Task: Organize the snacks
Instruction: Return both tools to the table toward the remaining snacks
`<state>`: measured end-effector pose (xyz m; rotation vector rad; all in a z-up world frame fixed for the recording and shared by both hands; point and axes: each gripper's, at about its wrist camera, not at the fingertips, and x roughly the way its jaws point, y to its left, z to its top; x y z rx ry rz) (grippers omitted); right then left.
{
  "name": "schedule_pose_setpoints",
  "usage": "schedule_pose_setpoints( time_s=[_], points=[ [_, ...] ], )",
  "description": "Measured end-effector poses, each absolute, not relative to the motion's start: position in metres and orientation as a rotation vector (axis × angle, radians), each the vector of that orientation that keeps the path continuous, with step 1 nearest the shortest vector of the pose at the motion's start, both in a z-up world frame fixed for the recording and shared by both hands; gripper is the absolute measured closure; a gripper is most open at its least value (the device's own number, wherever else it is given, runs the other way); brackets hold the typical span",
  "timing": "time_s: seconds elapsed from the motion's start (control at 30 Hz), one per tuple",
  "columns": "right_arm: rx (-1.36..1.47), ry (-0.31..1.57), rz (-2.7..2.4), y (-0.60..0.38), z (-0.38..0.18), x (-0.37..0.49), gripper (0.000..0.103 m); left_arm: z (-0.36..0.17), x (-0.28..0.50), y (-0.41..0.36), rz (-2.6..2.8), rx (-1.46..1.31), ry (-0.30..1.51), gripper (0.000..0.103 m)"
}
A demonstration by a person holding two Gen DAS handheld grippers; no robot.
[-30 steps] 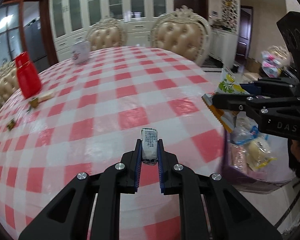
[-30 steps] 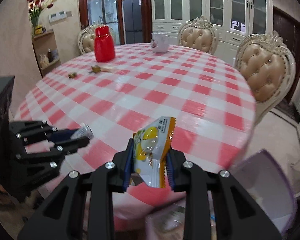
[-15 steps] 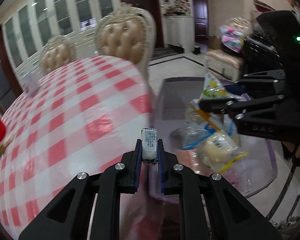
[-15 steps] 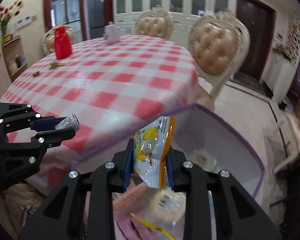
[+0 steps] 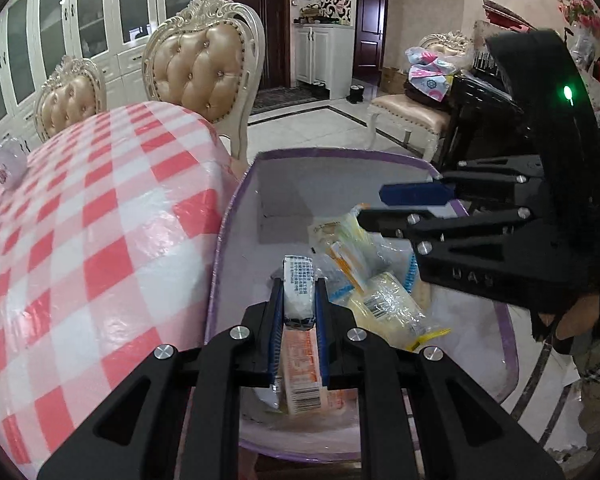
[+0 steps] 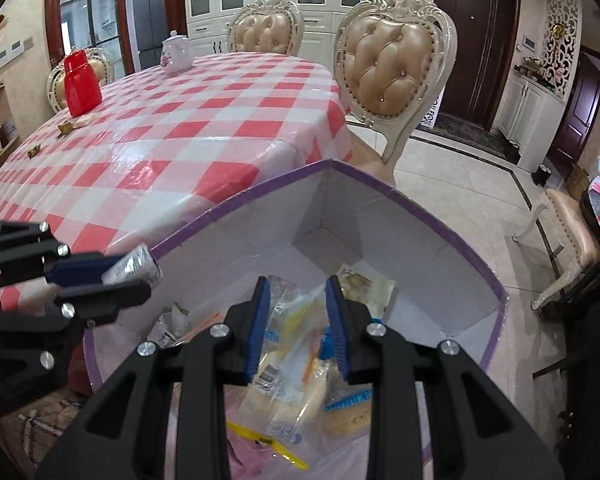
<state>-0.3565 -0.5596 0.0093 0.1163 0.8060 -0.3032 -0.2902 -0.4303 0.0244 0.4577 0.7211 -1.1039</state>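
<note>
Snacks (image 6: 296, 376) mostly in purple-rimmed box (image 6: 440, 216) below both hand-held grippers. Left hand-held gripper (image 5: 299, 300) clamped on small white packet (image 5: 298, 280), over box, not yet dropped. Right hand-held gripper (image 6: 296, 320) spread, empty. Few scraps (image 6: 66, 126) left on counter (image 6: 204, 120), far ahead.

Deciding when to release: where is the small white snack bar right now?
The small white snack bar is clamped in the left tool, held over the purple-rimmed box beside the table edge.
</note>
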Motion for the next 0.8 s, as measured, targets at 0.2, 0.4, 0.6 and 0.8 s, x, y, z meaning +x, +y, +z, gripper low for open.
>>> schedule_pose_setpoints(
  time_s=[0.2,0.4,0.6,0.8],
  points=[
    [0.102,0.778,-0.329,-0.550,0.024,-0.346,0.034,0.033,-0.269,-0.395,-1.111,0.295,0.683,0.009],
    [0.024,0.783,-0.241,-0.503,0.036,-0.307,0.026,0.057,-0.192,-0.309,-0.846,0.162,0.602,0.009],
    [-0.101,0.774,-0.069,-0.418,0.045,-0.241,0.026,0.067,-0.080,-0.180,-0.506,-0.072,0.651,0.008],
    [-0.131,0.724,0.088,-0.336,0.052,-0.170,0.025,0.062,0.003,-0.046,-0.196,-0.287,0.681,0.007]
  ],
)
